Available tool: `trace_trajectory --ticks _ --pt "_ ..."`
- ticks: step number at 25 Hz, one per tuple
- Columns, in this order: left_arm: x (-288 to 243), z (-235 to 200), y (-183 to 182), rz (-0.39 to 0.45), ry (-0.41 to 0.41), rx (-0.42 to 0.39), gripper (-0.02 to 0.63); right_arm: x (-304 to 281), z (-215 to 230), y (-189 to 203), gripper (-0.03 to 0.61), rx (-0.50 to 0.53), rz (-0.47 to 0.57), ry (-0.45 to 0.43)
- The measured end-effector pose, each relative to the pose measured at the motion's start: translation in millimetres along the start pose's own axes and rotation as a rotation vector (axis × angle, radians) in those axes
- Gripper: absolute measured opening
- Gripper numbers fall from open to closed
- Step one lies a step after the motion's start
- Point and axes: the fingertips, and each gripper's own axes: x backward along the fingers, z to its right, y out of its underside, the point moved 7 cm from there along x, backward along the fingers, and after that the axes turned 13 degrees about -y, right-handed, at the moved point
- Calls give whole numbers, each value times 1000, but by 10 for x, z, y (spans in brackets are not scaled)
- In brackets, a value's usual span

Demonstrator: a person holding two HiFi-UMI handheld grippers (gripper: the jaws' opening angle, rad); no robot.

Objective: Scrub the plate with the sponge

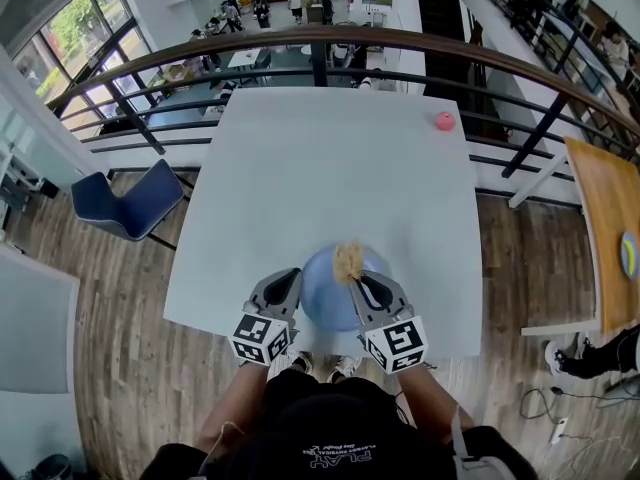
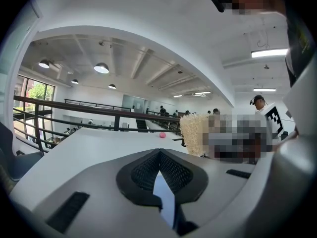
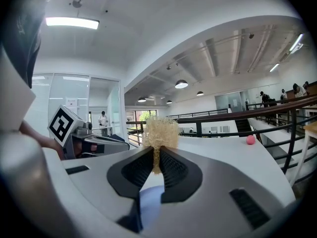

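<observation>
- Left tool (image 2: 161,175) is clenched on the near-left rim of the plate (image 2: 164,202). Its own view shows the two dark pads pressed together, with a thin pale-blue edge of the plate pinched between them.
- In the head view the left tool (image 1: 290,280) reaches in from the person's side and meets the plate (image 1: 330,293) at that rim.
- Right tool (image 3: 156,157) is grasping the sponge (image 3: 160,132). The jaws are closed on the lower part of the coarse, straw-coloured pad, and its frayed top stands up beyond their tips.
- Below those jaws, the right gripper view shows the blue surface of the plate (image 3: 148,202).
- In the head view the right tool (image 1: 362,286) comes in over the right half of the plate. It holds the sponge (image 1: 348,260) over the plate's far part; whether the sponge presses on the surface cannot be told.
- The plate is round and blue. It lies at the near edge of the white bench (image 1: 320,168), about midway along that edge, between the two tools.
- The sponge (image 2: 194,133) also shows in the left gripper view, up and to the right of the left tool's jaws.
- A small pink ball (image 1: 445,120) lies well apart from the plate, near the far right corner of the bench.
- A dark railing (image 1: 330,36) curves past the bench's far side, and a blue chair (image 1: 130,203) stands on the wooden floor to the left.
</observation>
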Motion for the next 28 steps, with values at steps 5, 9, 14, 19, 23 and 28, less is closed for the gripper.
trace_trajectory --ticks 5,9,14,19,23,28 --pt "-107 -40 -23 7 19 0 11 -110 1 -16 44 4 -8 3" --pt "-155 -148 -60 12 34 0 11 -199 -15 -31 44 5 -24 20" --pt "-227 -310 -43 -7 58 -10 11 -365 -24 -70 44 1 -35 50" --pt "-350 -430 47 -34 69 4 11 -480 1 -20 44 -5 -73 66" --pt "-425 -503 143 -57 67 16 11 -536 59 105 44 -13 -122 75" --pt "-509 -592 396 -109 74 25 11 -640 162 454 44 -79 -296 111"
